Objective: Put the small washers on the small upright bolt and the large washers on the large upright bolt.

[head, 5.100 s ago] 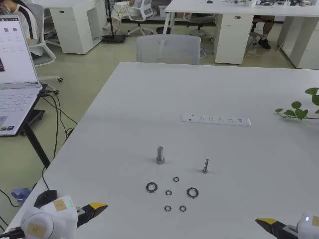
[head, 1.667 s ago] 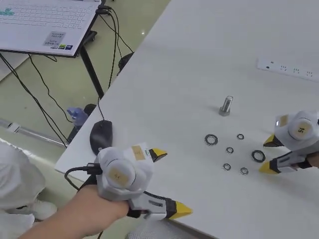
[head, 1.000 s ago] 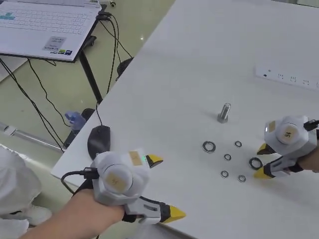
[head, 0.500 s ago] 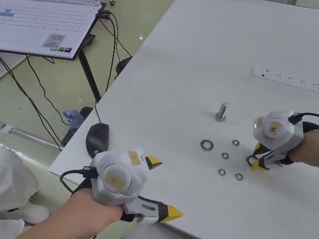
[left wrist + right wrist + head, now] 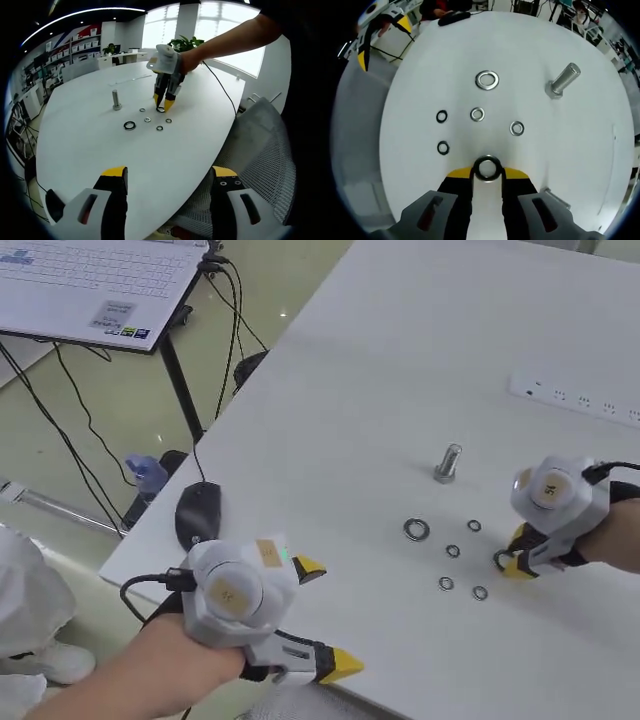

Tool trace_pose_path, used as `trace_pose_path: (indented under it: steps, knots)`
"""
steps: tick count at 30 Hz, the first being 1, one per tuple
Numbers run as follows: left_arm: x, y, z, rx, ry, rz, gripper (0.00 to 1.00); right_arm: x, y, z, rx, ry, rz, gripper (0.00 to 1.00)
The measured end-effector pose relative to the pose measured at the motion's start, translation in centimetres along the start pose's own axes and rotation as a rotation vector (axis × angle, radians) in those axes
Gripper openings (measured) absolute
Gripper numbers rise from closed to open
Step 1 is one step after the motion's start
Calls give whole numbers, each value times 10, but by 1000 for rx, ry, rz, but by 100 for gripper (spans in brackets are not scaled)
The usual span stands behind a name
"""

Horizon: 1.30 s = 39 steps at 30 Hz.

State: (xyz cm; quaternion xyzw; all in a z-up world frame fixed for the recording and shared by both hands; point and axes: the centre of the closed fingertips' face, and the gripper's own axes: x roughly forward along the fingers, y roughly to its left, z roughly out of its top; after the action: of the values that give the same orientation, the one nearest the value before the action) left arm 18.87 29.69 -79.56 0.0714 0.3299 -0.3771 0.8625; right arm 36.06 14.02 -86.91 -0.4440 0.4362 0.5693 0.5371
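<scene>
My right gripper (image 5: 513, 553) is shut on a large washer (image 5: 487, 168), its yellow tips down at the white table (image 5: 400, 370); the large washer (image 5: 501, 560) peeks out at its tips. The same gripper (image 5: 164, 106) shows from the left gripper view. A second large washer (image 5: 416, 530) lies left of it, with several small washers (image 5: 453, 551) between. The large bolt (image 5: 447, 462) stands upright behind them. What looks like the small bolt (image 5: 554, 197) is just right of my right jaws. My left gripper (image 5: 325, 618) hangs open at the table's near edge, holding nothing.
A white power strip (image 5: 575, 400) lies at the far right of the table. A black mouse (image 5: 198, 515) sits near the left edge, and a laptop (image 5: 90, 280) stands on a stand beyond it. A grey mesh chair (image 5: 260, 150) is beside the table's near edge.
My right gripper moved left to the large washer and closed on it. The left gripper has stayed open near the table edge. The head camera dropped to look down at the table.
</scene>
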Motion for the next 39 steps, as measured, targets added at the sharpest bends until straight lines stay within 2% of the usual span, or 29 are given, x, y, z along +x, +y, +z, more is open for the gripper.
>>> trace_pose_path:
  steps: [6, 12, 19, 24, 27, 34, 36, 39]
  knots:
    - [-2, 8, -1, -10, -14, 11, 67, -1, 2, -3, 2, 18, 4, 21]
    - [-2, 13, 0, -18, -31, 27, 75, -10, 3, -2, 15, 11, 2, 21]
    - [-1, 13, -1, -5, -45, 37, 79, -32, -2, 9, 21, -4, -10, 21]
    - [-6, 10, 6, -3, -81, 43, 83, -53, -12, 19, 20, -17, -35, 21]
    - [-6, 10, 7, 0, -82, 43, 84, -63, -17, 25, 31, -27, -43, 21]
    - [-8, 9, 9, 4, -80, 36, 82, -73, -26, 37, 46, -34, -56, 21]
    - [-10, 13, 11, 17, -86, 50, 83, -76, -29, 41, 53, -42, -60, 21]
    - [-12, 14, 13, 23, -83, 40, 82, -78, -34, 47, 54, -42, -65, 21]
